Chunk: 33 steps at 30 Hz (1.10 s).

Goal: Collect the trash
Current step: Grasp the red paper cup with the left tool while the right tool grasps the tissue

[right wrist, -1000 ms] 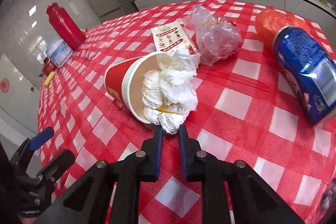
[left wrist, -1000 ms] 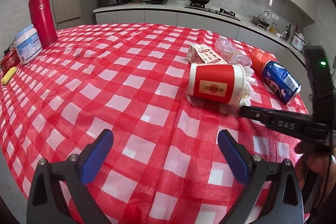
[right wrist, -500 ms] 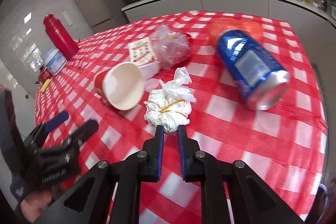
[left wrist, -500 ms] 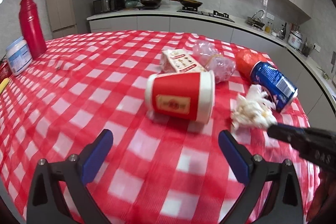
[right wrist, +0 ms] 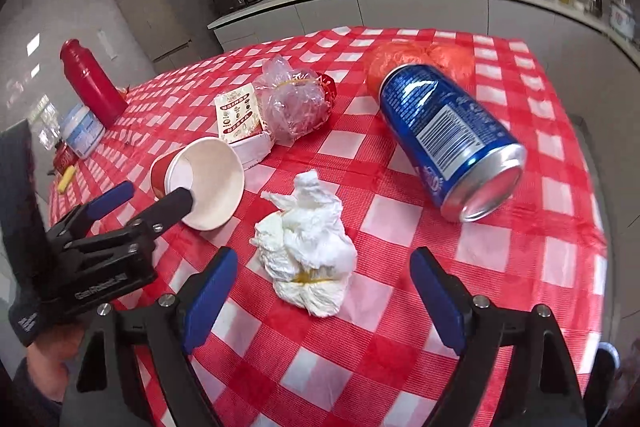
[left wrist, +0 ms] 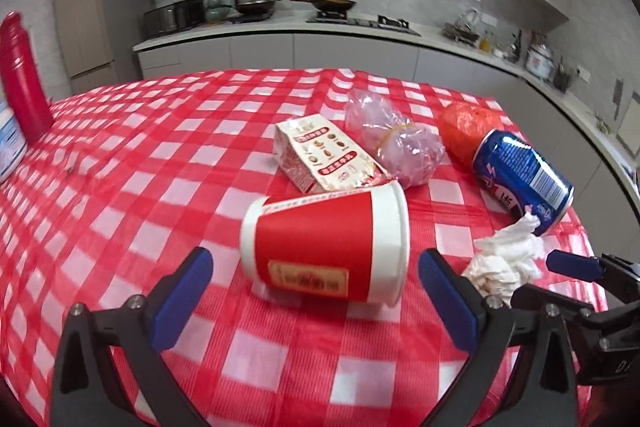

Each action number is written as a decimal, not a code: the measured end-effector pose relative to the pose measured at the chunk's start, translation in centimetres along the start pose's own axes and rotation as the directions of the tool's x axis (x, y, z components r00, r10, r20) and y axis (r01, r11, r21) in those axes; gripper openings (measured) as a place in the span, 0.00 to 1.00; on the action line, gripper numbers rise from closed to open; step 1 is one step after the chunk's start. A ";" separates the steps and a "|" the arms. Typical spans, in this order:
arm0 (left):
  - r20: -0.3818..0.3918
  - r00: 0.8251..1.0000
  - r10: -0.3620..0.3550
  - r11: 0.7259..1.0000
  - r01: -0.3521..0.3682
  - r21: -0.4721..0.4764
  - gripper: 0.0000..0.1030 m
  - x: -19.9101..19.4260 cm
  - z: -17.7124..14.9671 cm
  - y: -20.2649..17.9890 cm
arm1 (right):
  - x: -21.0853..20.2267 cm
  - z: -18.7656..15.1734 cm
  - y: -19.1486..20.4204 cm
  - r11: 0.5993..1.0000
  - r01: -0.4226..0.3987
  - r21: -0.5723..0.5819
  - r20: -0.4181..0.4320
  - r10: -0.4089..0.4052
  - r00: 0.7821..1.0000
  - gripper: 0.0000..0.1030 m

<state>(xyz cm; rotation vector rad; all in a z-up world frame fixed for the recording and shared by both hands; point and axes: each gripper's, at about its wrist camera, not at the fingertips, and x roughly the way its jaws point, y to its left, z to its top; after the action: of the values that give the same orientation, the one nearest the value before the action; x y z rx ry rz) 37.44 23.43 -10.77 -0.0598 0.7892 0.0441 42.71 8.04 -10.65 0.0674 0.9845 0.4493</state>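
White crumpled tissue [right wrist: 306, 247] is seen low at centre of the right wrist frame, lying loose on the red checked tablecloth [right wrist: 500, 259] between the spread, empty fingers of the right gripper [right wrist: 322, 285]; in the left wrist frame the left gripper [left wrist: 316, 291] is likewise held wide apart, nothing gripped, with the tipped red paper cup [left wrist: 326, 249] lying between its blue pads; beyond, the snack box [left wrist: 326, 155] and clear plastic bag [left wrist: 394, 145] are found mid-frame; the blue can [right wrist: 448, 135] lies at right, an orange bag [right wrist: 420, 55] behind it.
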 end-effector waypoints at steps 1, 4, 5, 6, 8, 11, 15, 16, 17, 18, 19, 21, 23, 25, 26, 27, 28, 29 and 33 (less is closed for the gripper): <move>0.001 1.000 -0.014 1.000 0.014 0.012 1.00 0.2 0.1 -0.1 | 0.3 -0.2 0.0 1.000 -0.005 0.001 -0.011 0.005 1.000 0.76; 0.000 0.999 -0.040 0.999 0.040 0.026 0.92 0.8 0.1 -0.2 | 1.0 -0.5 -0.1 1.000 -0.016 0.006 -0.034 0.016 0.999 0.64; -0.001 0.999 -0.048 0.998 0.048 0.026 0.79 0.9 0.1 -0.1 | 1.2 -0.6 0.0 1.000 -0.017 0.008 -0.032 0.018 0.999 0.64; -0.011 0.998 -0.057 0.998 0.057 0.028 0.80 1.0 0.0 -0.1 | 1.3 -0.7 0.0 1.000 -0.022 0.011 -0.034 0.022 0.999 0.63; 0.005 0.997 -0.071 0.997 0.070 0.027 0.80 0.5 -0.1 0.1 | 1.5 -0.8 0.1 0.999 -0.032 0.016 -0.032 0.033 0.999 0.56; 0.012 0.997 -0.074 0.997 0.073 0.023 0.80 -0.3 -0.4 0.6 | 1.8 -0.8 0.5 0.999 -0.038 0.014 -0.030 0.038 0.999 0.50; 0.018 0.997 -0.074 0.997 0.073 0.005 0.80 -1.2 -0.6 1.3 | 1.8 -0.7 0.6 0.999 -0.038 0.021 -0.022 0.038 0.999 0.47; 0.022 0.997 -0.074 0.997 0.074 0.002 0.80 -1.5 -0.7 1.5 | 1.8 -0.7 0.6 0.999 -0.037 0.021 -0.020 0.037 0.999 0.46; 0.027 0.997 -0.074 0.997 0.074 -0.001 0.80 -1.9 -0.7 1.6 | 1.7 -0.7 0.5 0.999 -0.038 0.022 -0.017 0.038 0.999 0.45; 0.032 0.997 -0.068 0.998 0.068 0.000 0.80 -2.2 -0.7 1.7 | 1.7 -0.8 0.5 0.999 -0.038 0.023 -0.015 0.038 0.999 0.44; 0.037 0.997 -0.061 0.998 0.061 0.002 0.80 -2.4 -0.8 1.6 | 1.6 -0.8 0.5 0.999 -0.037 0.024 -0.010 0.037 0.999 0.44; 0.051 0.998 -0.049 0.999 0.048 0.010 0.80 -3.0 -1.0 1.5 | 1.0 -1.0 0.5 0.999 -0.032 0.024 0.007 0.032 0.999 0.43; 0.060 0.997 -0.044 0.999 0.044 0.008 0.80 -3.6 -1.1 1.4 | 0.4 -1.1 0.4 0.999 -0.036 0.029 0.019 0.036 0.999 0.43; 0.072 0.996 -0.045 0.999 0.046 -0.006 0.80 -4.1 -1.4 1.2 | -0.4 -1.2 0.4 0.999 -0.031 0.028 0.033 0.030 0.999 0.43; 0.076 0.996 -0.047 0.999 0.048 -0.010 0.80 -4.3 -1.6 1.1 | -0.8 -1.3 0.4 0.999 -0.034 0.027 0.039 0.033 0.999 0.42; 0.077 0.996 -0.044 0.999 0.045 -0.012 0.80 -4.4 -1.7 0.8 | -1.2 -1.4 0.5 0.999 -0.032 0.023 0.047 0.031 0.998 0.42; 0.076 0.996 -0.043 0.999 0.044 -0.014 0.80 -4.5 -1.9 0.6 | -1.8 -1.5 0.5 0.999 -0.029 0.018 0.056 0.028 0.998 0.42; 0.076 0.996 -0.046 0.999 0.048 -0.015 0.80 -4.7 -2.1 0.3 | -2.2 -1.6 0.4 0.999 -0.029 0.016 0.062 0.028 0.998 0.42; 0.091 0.994 -0.057 0.998 0.058 -0.009 0.80 -5.9 -2.5 -1.3 | -4.6 -2.3 -0.3 1.000 -0.025 0.015 0.091 0.023 0.996 0.42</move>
<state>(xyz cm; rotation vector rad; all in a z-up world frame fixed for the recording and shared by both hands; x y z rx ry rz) 31.56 21.83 -8.30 -0.0912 0.6961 -0.0034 38.81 5.61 -8.40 0.1133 0.8985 0.4567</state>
